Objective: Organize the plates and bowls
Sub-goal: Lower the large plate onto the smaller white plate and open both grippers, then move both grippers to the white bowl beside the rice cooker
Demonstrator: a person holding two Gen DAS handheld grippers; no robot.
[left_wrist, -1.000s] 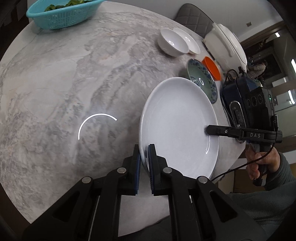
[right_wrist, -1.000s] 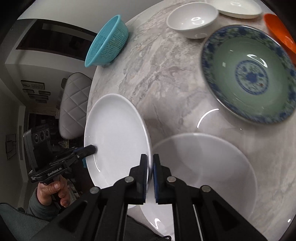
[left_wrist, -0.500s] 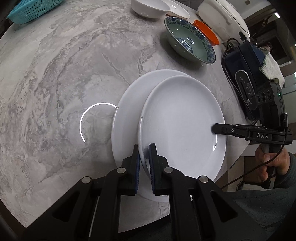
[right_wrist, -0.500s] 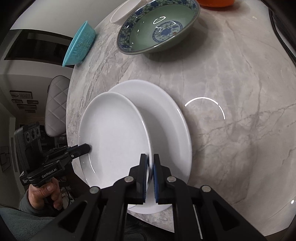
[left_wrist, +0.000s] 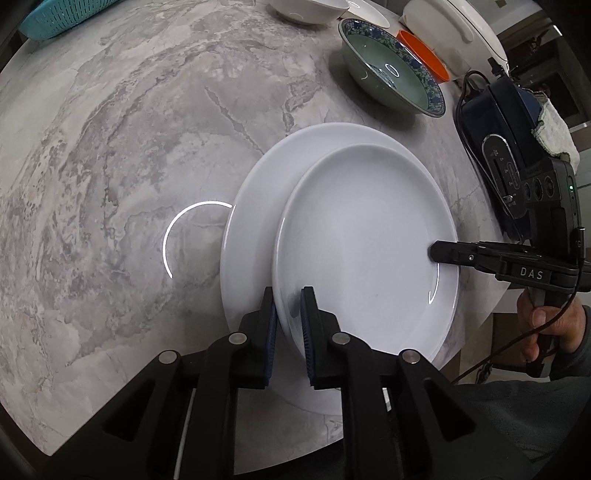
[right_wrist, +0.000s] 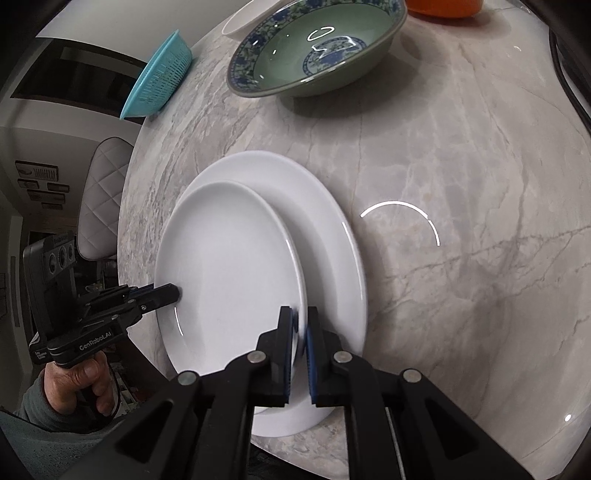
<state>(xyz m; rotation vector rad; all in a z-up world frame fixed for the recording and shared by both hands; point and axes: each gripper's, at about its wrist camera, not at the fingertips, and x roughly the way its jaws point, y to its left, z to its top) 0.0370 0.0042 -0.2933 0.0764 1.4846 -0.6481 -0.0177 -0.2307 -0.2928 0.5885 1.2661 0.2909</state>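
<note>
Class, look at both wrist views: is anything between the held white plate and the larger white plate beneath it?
Nothing visible. The smaller white plate, gripped at opposite rims by the left gripper and right gripper, sits directly over the larger white plate, whose exposed surface is bare.

Grey marble tabletop [left_wrist: 122, 155] carries a big white plate [left_wrist: 255, 221] near its edge; beyond the plate, green bowl [left_wrist: 391, 79], orange dish [left_wrist: 424, 61], white bowl [left_wrist: 306, 9], teal basket [left_wrist: 62, 18].
</note>
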